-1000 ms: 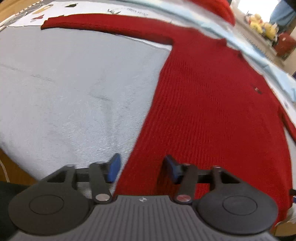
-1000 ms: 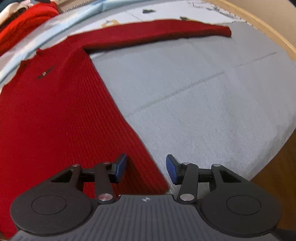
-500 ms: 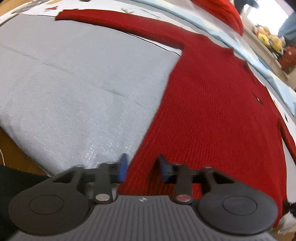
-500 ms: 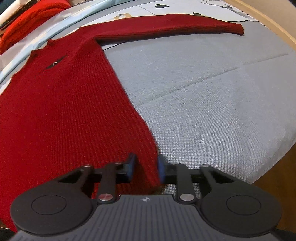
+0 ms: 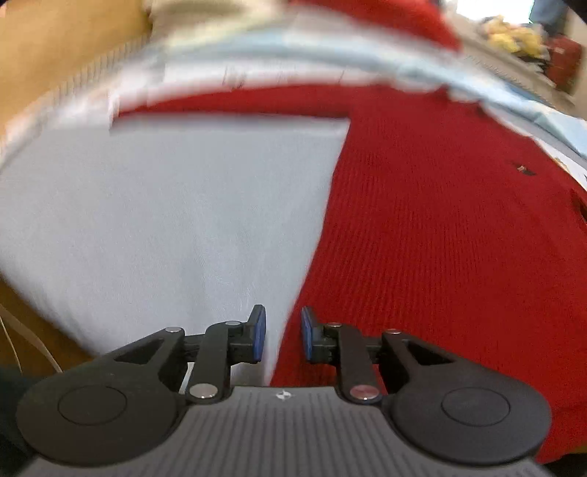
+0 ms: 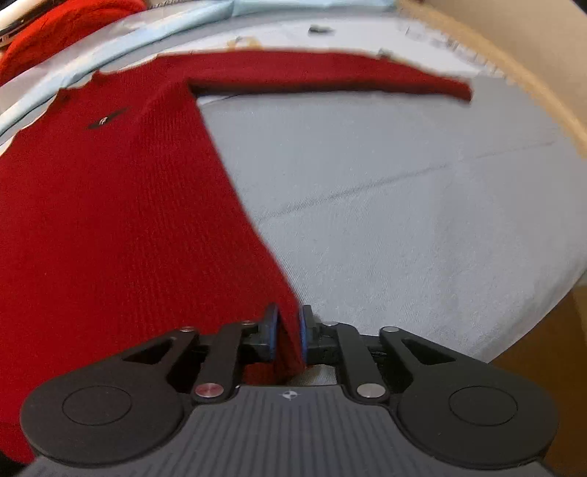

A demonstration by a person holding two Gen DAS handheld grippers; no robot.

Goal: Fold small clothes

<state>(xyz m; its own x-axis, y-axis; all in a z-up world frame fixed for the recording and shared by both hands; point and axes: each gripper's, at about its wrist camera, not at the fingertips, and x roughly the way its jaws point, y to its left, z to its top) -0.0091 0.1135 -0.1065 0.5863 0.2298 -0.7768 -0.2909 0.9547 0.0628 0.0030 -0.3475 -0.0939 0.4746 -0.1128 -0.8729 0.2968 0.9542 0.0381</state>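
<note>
A red knit sweater (image 5: 440, 227) lies spread on a grey cloth (image 5: 165, 220), sleeves stretched out to both sides. In the left wrist view my left gripper (image 5: 282, 335) sits at the sweater's lower left hem corner, jaws narrowed with a gap between the pads; the hem edge runs between them. In the right wrist view the same sweater (image 6: 110, 220) fills the left half. My right gripper (image 6: 288, 332) is shut on the lower right hem corner, with red knit pinched between the blue pads. The right sleeve (image 6: 330, 75) lies straight across the back.
The grey cloth (image 6: 422, 205) covers the table, whose wooden edge (image 6: 532, 91) curves at the right. Another red garment (image 6: 66, 25) lies at the far back on a light blue sheet. The left view is blurred by motion.
Both grippers have closed in on the hem corners. The right one has gone from open to pinching the hem. The left jaws have narrowed, and the left camera has swung.
</note>
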